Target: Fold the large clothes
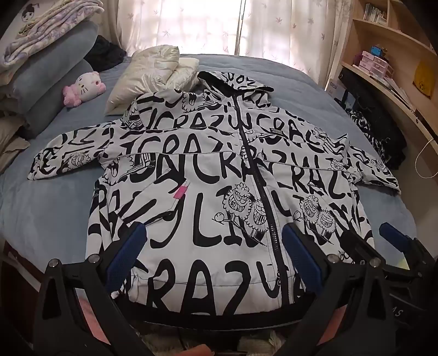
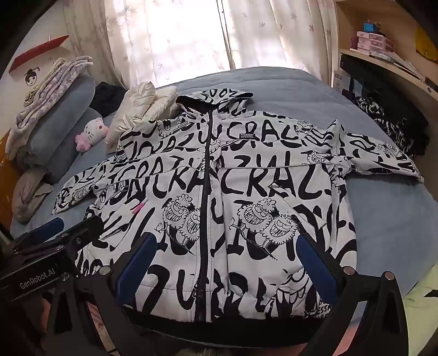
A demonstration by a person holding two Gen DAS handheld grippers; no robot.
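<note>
A white hooded jacket (image 1: 219, 175) with black lettering and cartoon figures lies front up and zipped on the blue bed, both sleeves spread sideways; the right wrist view shows the jacket (image 2: 246, 191) too. My left gripper (image 1: 216, 246) hovers open above the hem's left half, blue pads wide apart and nothing between them. My right gripper (image 2: 227, 260) hangs open over the hem's middle and right part, also empty. The right gripper (image 1: 394, 241) shows at the right edge of the left wrist view. The left gripper (image 2: 63, 230) shows at the left of the right wrist view.
A cream puffy jacket (image 1: 153, 74) lies beyond the hood. A pink-and-white plush cat (image 1: 84, 87) and stacked pillows and blankets (image 1: 46, 54) sit at the bed's left. Dark patterned clothing (image 1: 375, 131) lies at the right by wooden shelves (image 1: 397, 54). Curtains (image 1: 219, 24) hang behind.
</note>
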